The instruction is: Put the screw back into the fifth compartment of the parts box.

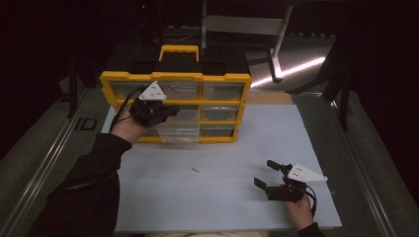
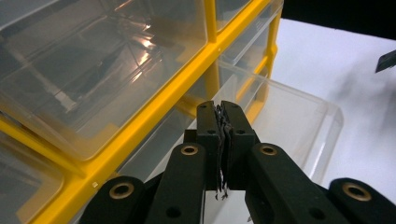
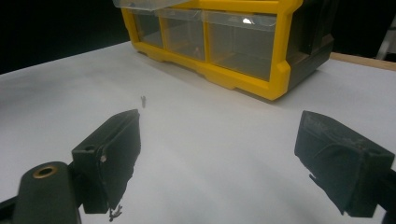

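A yellow organizer (image 1: 175, 76) with clear plastic drawers stands at the back of the white table. One clear drawer (image 1: 179, 131) in its lower rows is pulled out toward me. My left gripper (image 1: 173, 111) hovers at the organizer's front, just above that open drawer (image 2: 299, 116). In the left gripper view its pads (image 2: 223, 112) are pressed together, with nothing visible between them. My right gripper (image 1: 263, 173) rests low at the front right, open wide and empty (image 3: 219, 135). A small dark screw (image 1: 195, 170) lies on the table between the two, also visible as the screw (image 3: 143, 101) ahead of the right jaws.
The organizer's yellow carry handle (image 1: 179, 51) sticks up behind it. A metal frame (image 1: 276, 59) stands at the back right. The white mat (image 1: 276, 133) ends at dark grey rails on both sides.
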A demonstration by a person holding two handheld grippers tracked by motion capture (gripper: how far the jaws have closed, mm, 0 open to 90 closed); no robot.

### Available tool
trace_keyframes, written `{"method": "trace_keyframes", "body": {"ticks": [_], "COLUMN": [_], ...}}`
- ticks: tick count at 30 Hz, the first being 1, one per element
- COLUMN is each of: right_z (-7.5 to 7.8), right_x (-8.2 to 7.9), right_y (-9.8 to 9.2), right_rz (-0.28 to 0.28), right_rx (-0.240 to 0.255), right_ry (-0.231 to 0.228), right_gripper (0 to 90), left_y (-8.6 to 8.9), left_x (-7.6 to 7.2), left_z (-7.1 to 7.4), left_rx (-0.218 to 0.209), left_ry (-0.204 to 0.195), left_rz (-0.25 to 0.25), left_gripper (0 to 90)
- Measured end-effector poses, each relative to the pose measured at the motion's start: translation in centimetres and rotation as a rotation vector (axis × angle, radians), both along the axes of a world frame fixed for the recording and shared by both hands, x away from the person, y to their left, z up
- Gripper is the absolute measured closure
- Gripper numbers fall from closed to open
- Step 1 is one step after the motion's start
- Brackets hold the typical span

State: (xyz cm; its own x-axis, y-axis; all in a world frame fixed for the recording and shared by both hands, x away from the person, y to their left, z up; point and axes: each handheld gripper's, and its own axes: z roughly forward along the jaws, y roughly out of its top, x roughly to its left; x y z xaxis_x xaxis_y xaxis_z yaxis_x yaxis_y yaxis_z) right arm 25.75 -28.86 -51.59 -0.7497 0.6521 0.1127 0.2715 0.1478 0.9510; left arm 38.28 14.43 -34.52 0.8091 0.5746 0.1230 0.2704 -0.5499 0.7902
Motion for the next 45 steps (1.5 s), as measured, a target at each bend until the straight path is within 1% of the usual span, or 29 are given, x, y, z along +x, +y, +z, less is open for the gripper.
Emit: {"method": "trace_keyframes", "body": {"ticks": [2,3,5,6,7,9,11,13,14,15,17,19,20,22,23,25,26,28,30,33,34,36,37,38,39,40,41,43,45], "right_z": [0.0,0.0,0.0,0.0,0.0,0.0,-0.1,0.0,0.0,-0.1,-0.1,-0.1,-0.1,-0.1,-0.1,-0.1,-0.1,-0.1,-0.1,-0.1,-0.1,-0.1,-0.1,-0.1,-0.1,-0.1,-0.1,-0.1,-0.1], "right_x": [0.0,0.0,0.0,0.0,0.0,0.0,0.1,0.1,0.1,0.1,0.1,0.1,0.1,0.0,0.1,0.1,0.1,0.1,0.1,0.1,0.1,0.1,0.1,0.1,0.1,0.1,0.1,0.1,0.1], "right_y": [0.0,0.0,0.0,0.0,0.0,0.0,0.0,0.0,0.0,0.0,0.0,0.0,0.0,0.0,0.0,0.0,0.0,-0.1,-0.1,-0.1,-0.1,-0.1,0.0,0.0,-0.1,-0.1,-0.1,-0.1,-0.1], "right_rz": [-0.001,0.0,-0.001,0.0,0.001,0.0,-0.002,-0.001,-0.001,-0.001,-0.001,-0.001,0.0,0.0,-0.001,-0.003,-0.004,-0.002,-0.002,-0.002,-0.002,-0.003,-0.003,-0.002,-0.002,-0.002,-0.003,-0.002,-0.002], "right_rx": [0.001,0.003,0.0,-0.001,-0.001,0.0,0.0,0.002,0.001,0.001,0.0,0.0,0.0,0.0,0.0,0.001,0.0,0.003,0.004,0.004,0.003,0.001,-0.001,-0.001,-0.002,-0.001,0.0,0.001,0.001], "right_ry": [0.001,0.002,0.002,0.002,0.002,0.001,0.002,0.001,0.001,0.002,0.002,0.003,0.003,0.003,0.003,0.005,0.005,0.005,0.005,0.002,0.002,0.001,0.001,0.0,-0.002,-0.002,-0.001,-0.001,-0.002], "right_gripper": [14.3,14.3,14.3,14.3,14.3,14.3,14.3,14.3,14.3,14.3,14.3,14.3,14.3,14.3,14.3,14.3,14.3,14.3,14.3,14.3,14.3,14.3,14.3,14.3,14.3,14.3,14.3,14.3,14.3], "left_y": [-0.1,-0.1,-0.3,-0.3,-0.4,-0.4,-0.5,-0.5,-0.5,-0.5,-0.5,-0.5,-0.5,-0.4,-0.4,-0.4,-0.5,-0.5,-0.6,-0.8,-0.8,-0.8,-0.8,-0.7,-0.7,-0.7,-0.7,-0.7,-0.8], "left_x": [0.2,0.3,0.5,0.5,0.6,0.7,0.7,0.6,0.5,0.3,0.1,-0.1,-0.2,-0.4,-0.5,-0.7,-0.9,-1.2,-1.6,-2.2,-2.4,-2.7,-2.9,-3.1,-3.3,-3.5,-3.6,-3.9,-4.1], "left_z": [-0.2,-0.2,-0.4,-0.5,-0.6,-0.7,-0.8,-0.8,-0.8,-0.7,-0.6,-0.4,-0.3,-0.1,0.0,0.2,0.3,0.7,1.0,1.3,1.3,1.4,1.4,1.3,1.3,1.2,1.1,0.7,0.4], "left_rx": [0.01,0.022,0.038,0.045,0.051,0.051,0.064,0.054,0.041,0.042,0.042,0.037,0.03,0.028,0.021,0.03,0.028,0.014,0.006,-0.006,-0.008,-0.025,-0.035,-0.042,-0.046,-0.054,-0.054,-0.044,-0.041], "left_ry": [0.016,0.018,0.034,0.033,0.046,0.057,0.06,0.056,0.056,0.052,0.047,0.046,0.048,0.047,0.049,0.042,0.046,0.047,0.044,0.042,0.036,0.042,0.037,0.041,0.045,0.05,0.058,0.059,0.073], "left_rz": [-0.002,0.0,0.004,0.007,0.002,-0.005,-0.008,-0.015,-0.02,-0.024,-0.027,-0.019,-0.015,-0.008,-0.013,-0.016,-0.013,-0.02,-0.017,-0.028,-0.031,-0.05,-0.057,-0.069,-0.075,-0.071,-0.08,-0.076,-0.074], "left_gripper": [88.4,88.4,88.2,88.0,87.9,87.9,81.7,78.1,75.3,74.9,70.6,68.9,65.3,62.7,62.3,61.6,58.9,58.4,52.0,45.4,43.3,41.6,39.9,37.3,36.8,35.6,34.0,29.2,25.9]}}
